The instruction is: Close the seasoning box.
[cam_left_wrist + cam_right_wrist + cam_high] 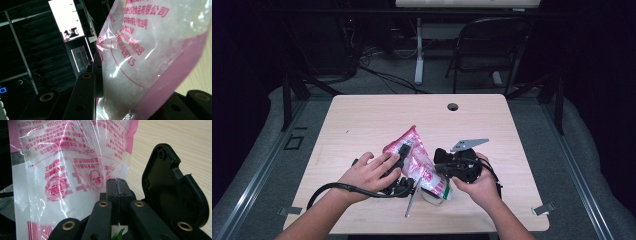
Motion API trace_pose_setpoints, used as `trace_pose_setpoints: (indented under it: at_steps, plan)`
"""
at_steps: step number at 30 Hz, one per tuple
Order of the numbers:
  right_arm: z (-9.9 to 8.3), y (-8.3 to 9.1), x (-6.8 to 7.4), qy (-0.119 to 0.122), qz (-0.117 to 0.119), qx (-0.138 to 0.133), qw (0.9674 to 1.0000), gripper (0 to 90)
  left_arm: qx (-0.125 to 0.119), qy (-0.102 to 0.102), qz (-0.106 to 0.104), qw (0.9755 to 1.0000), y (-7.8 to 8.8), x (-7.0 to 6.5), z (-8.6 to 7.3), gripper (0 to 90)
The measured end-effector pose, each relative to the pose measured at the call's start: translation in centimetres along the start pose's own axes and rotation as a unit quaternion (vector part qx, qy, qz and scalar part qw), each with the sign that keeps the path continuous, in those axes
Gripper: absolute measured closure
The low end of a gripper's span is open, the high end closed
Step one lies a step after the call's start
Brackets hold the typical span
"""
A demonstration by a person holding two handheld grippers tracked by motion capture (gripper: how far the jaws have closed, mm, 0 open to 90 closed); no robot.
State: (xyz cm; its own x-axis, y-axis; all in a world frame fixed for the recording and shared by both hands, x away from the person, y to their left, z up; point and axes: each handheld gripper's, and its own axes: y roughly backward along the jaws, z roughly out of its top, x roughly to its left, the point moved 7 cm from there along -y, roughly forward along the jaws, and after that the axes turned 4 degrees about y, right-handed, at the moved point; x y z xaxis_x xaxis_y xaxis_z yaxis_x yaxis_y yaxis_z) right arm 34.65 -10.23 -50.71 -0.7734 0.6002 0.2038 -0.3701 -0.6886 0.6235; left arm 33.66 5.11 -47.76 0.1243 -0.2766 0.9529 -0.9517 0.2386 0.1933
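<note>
High view: a clear plastic bag with pink edges and red print (417, 160) stands tilted over the near middle of the pale wooden table (362, 115), held up between the two hands. The left gripper (401, 156) grips the bag's left side, its black cable (332, 188) looping toward the near table edge. The right gripper (451, 167) sits just right of the bag at its lower end, near a green-and-white patch at the bag's bottom. A round cable hole (453, 106) lies beyond the bag; a dark folding chair (489, 47) stands well past the table.

Left gripper view: the jaws are clamped on the bag (150, 60), the film bulging between them. A lit monitor (66, 20) glows behind.

Right gripper view: the jaws are pressed together; whether they pinch film at the bag (70, 167) edge I cannot tell.

Risk: the slick film could slide out of the left grip, or tear if the hands pull apart hard. The left hand (369, 175) and its cable crowd the space near the bag.
</note>
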Motion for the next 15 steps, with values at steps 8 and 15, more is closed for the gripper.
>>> trace_pose_setpoints:
  at_steps: [8,15]
  plan:
    - [0.24,0.28,0.11,0.001,-0.001,-0.004,1.0000,90.0,0.001,0.002,0.004,1.0000,0.14,0.29,-0.03,74.2]
    - [0.28,0.45,0.23,0.002,0.000,-0.006,1.0000,90.0,0.002,-0.005,0.010,0.9999,0.34,0.52,0.04,74.3]
